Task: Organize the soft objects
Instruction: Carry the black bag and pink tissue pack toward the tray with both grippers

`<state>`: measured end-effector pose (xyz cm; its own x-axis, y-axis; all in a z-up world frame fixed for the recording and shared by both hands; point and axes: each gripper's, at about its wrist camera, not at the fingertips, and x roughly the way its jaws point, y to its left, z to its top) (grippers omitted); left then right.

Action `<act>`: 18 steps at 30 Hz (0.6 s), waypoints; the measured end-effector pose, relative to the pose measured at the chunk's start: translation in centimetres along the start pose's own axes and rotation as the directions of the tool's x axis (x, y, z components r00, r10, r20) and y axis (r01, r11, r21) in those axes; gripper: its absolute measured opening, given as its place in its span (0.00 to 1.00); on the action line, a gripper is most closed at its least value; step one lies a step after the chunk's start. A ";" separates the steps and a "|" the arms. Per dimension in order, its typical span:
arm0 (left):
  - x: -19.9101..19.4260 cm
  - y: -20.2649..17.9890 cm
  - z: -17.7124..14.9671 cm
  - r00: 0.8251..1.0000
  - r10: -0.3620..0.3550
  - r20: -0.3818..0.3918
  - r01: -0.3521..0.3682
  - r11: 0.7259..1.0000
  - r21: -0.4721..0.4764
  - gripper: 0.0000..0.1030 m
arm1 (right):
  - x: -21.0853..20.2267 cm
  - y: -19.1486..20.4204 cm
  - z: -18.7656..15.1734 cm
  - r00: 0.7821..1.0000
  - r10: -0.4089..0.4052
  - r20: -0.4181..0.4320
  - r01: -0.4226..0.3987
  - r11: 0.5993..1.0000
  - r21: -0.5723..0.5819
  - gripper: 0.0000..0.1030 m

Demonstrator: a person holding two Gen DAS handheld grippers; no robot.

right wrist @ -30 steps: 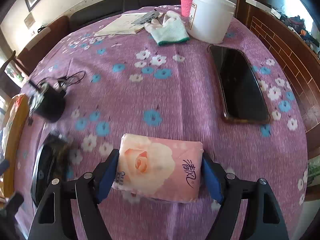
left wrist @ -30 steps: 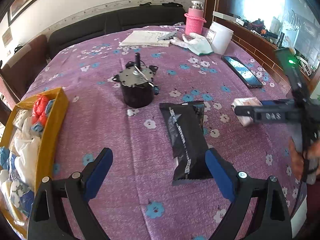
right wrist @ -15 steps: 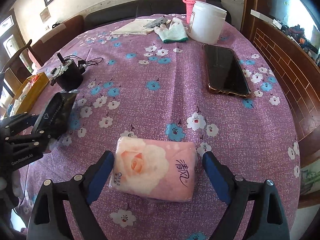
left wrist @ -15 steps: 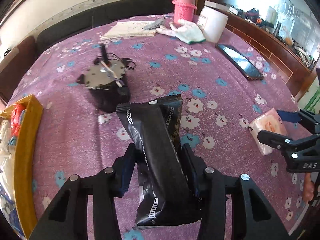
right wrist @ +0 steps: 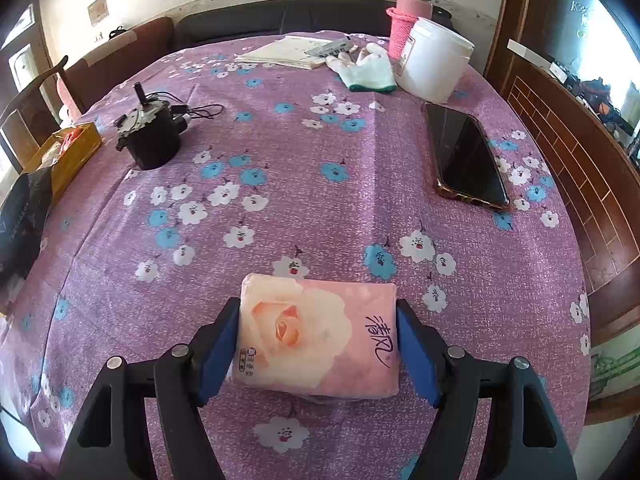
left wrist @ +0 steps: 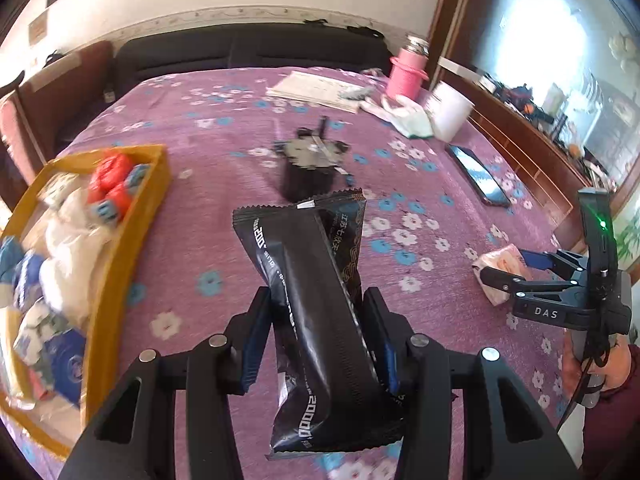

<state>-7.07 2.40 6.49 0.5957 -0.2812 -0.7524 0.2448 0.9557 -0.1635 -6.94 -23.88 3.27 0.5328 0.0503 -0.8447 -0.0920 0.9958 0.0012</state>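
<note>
Left gripper (left wrist: 316, 334) clamps the black pouch (left wrist: 316, 300), lifted; right gripper (right wrist: 318, 354) squeezes the tissue pack (right wrist: 320, 336); next, carry to the yellow box (left wrist: 132, 232).

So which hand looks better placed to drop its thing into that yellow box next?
Left, probably. The left gripper grips the black packet beside the yellow box; the right gripper, on the tissue pack, is farther from it.
</note>
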 end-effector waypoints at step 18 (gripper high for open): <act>-8.5 11.9 -3.5 0.941 0.319 0.110 -0.298 0.938 -0.176 0.44 | -5.3 17.1 2.8 0.965 0.238 0.111 -0.198 0.938 -0.284 0.76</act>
<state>-11.89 16.49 8.64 0.7233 0.0310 -0.6898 -0.0820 0.9958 -0.0413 -9.01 -6.88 9.28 0.5855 0.2937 -0.7556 -0.4312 0.9021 0.0166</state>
